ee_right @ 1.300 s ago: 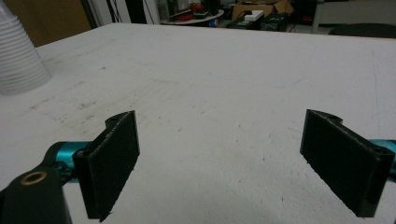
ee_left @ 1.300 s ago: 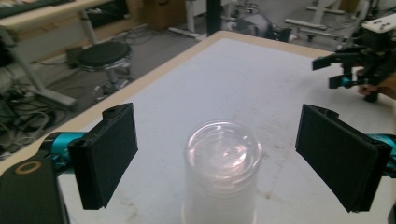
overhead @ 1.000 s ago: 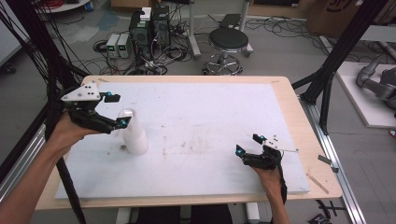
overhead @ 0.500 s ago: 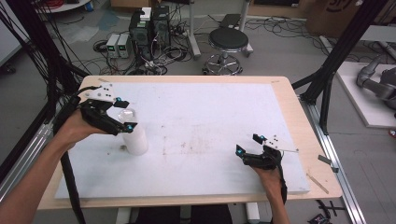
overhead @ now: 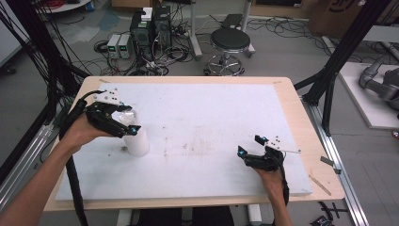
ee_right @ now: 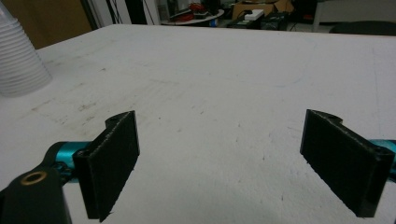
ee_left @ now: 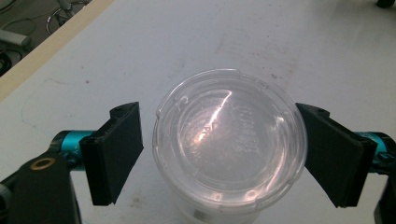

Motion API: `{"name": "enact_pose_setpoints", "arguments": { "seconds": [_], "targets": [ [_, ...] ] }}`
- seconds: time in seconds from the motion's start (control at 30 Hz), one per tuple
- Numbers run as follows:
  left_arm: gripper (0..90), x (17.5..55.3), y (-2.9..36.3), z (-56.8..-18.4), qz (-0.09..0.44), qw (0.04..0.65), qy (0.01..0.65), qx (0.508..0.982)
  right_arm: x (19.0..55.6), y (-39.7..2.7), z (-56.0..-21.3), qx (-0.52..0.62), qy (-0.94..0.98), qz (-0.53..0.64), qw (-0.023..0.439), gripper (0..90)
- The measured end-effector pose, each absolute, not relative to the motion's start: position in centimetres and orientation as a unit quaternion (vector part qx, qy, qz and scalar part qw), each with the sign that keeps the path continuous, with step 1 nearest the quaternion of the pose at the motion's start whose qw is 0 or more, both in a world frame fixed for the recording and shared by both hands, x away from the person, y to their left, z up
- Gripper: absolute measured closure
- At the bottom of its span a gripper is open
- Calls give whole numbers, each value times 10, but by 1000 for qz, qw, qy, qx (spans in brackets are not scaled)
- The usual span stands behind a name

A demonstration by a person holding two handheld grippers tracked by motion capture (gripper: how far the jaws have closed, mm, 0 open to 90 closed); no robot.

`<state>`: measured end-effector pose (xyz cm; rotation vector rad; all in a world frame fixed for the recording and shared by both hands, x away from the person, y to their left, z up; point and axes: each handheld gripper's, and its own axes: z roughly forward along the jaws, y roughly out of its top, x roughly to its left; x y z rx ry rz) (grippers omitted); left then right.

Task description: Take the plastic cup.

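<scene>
So the person's holding the left tongs (ee_left: 219, 158) right over the stack of clear plastic cups (ee_left: 229, 149), spread wide with one jaw on each side of the top rim, not touching it yet. The stack is sitting upside down on the white surface (overhead: 207, 122), toward its left side. The right tongs (overhead: 256, 150) are resting well off to the right of the cups, also spread open and gripping nothing. If it's a grab, I'd say keep the jaws level and centered on the rim, then squeeze gently, since thin plastic probably buckles or slips sideways.
</scene>
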<state>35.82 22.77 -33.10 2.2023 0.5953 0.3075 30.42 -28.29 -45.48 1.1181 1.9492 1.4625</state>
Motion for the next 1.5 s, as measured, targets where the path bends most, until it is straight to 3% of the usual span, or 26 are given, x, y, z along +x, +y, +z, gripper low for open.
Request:
{"name": "enact_pose_setpoints", "arguments": {
  "seconds": [1.0,1.5],
  "targets": [
    [344,359,224,-331,114,369,245,889,305,-283,-455,409,709,526,230,118],
    [349,359,223,-330,114,368,243,890,306,-283,-455,408,710,526,231,118]
  ]
}}
